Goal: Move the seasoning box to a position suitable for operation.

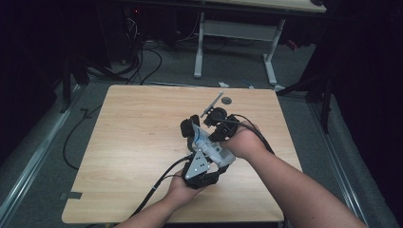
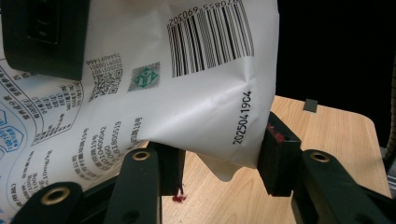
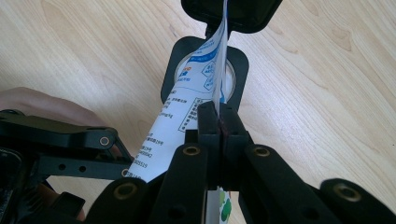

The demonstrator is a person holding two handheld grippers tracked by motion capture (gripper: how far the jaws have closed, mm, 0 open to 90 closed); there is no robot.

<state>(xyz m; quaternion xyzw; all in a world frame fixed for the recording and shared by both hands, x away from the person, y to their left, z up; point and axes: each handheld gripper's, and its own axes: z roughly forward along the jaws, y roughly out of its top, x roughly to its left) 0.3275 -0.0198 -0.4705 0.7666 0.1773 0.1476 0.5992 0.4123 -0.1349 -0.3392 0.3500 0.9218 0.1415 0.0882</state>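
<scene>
**Both grippers held a printed pouch above the middle of the desk**

The white printed pouch (image 2: pixel 196 93) hung between the two grippers, lifted off the wooden desk (image 1: pixel 133 142) near its centre-right. The left gripper (image 2: pixel 219 163) had its jaws set a moderate way apart around the pouch's lower corner; the right-hand pad touched the crumpled edge by the printed date, while the other pad sat behind the sheet, so whether it truly pinched could not be told. The right gripper (image 3: pixel 219 126) was pressed fully together on the pouch's thin edge (image 3: pixel 217 100), the sheet standing on edge and running away from the camera toward a black square piece with a round opening (image 3: pixel 204 70) lying on the desk beneath.

From above, the two hands met close together, the left hand (image 1: pixel 183 187) nearer the front edge and the right hand (image 1: pixel 244 140) just beyond it, their cables trailing off to the front-left. A thin grey stick (image 1: pixel 212 104) and a small dark disc (image 1: pixel 226 100) lay just beyond the grippers, toward the far edge. The desk's left half was bare wood, with wide room to the left and front edges; the right edge lay nearer the right forearm.
</scene>
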